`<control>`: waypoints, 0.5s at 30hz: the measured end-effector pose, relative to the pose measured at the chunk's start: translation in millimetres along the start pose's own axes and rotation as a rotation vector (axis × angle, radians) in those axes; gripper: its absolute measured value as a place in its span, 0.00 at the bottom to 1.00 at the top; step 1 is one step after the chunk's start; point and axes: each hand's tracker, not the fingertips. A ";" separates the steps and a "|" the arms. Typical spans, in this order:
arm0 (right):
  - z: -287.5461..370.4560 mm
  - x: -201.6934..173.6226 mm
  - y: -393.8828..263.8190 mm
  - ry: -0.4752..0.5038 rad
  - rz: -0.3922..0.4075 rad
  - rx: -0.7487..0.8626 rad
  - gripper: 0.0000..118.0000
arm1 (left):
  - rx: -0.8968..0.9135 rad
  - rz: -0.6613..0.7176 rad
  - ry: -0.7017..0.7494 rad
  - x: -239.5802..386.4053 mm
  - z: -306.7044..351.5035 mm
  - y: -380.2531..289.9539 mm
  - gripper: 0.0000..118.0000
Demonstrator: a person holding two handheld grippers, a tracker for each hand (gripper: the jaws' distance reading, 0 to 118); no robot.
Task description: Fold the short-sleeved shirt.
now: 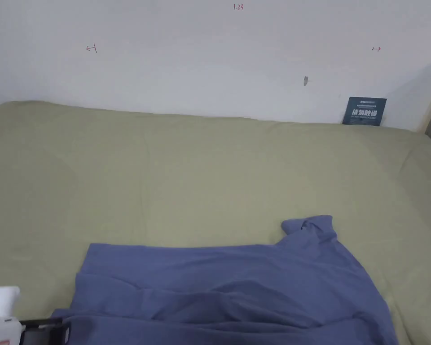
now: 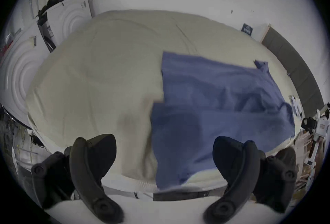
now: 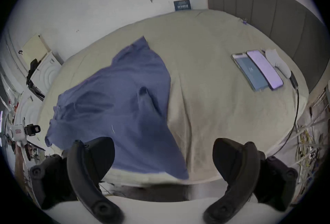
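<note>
Blue, rumpled short-sleeved shirt (image 1: 237, 287) lies on our olive bedcover (image 1: 187, 170), one sleeve poking out; our left gripper (image 2: 164, 158) and right gripper (image 3: 163, 158) gape empty.

A pale green bedspread (image 1: 210, 170) is lying smooth across the bed, running up to a white wall (image 1: 187, 54). A dark blue card (image 1: 364, 111) is leaning against that wall. Two phones (image 3: 257, 70) are lying side by side near a grey headboard (image 3: 267, 19), screens glowing. White appliances (image 2: 23, 67) are standing off beside the bed.
</note>
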 end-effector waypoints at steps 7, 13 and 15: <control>-38.8 -33.6 65.1 0.003 0.069 0.085 0.00 | 0.038 -0.033 -0.033 29.5 -41.1 84.0 0.01; -75.8 -48.5 89.2 -0.008 0.165 0.054 0.00 | -0.024 -0.098 0.080 38.0 -126.9 123.2 0.65; -86.0 -48.7 91.2 -0.007 0.171 0.039 0.00 | -0.094 -0.079 0.091 34.4 -153.9 132.6 1.00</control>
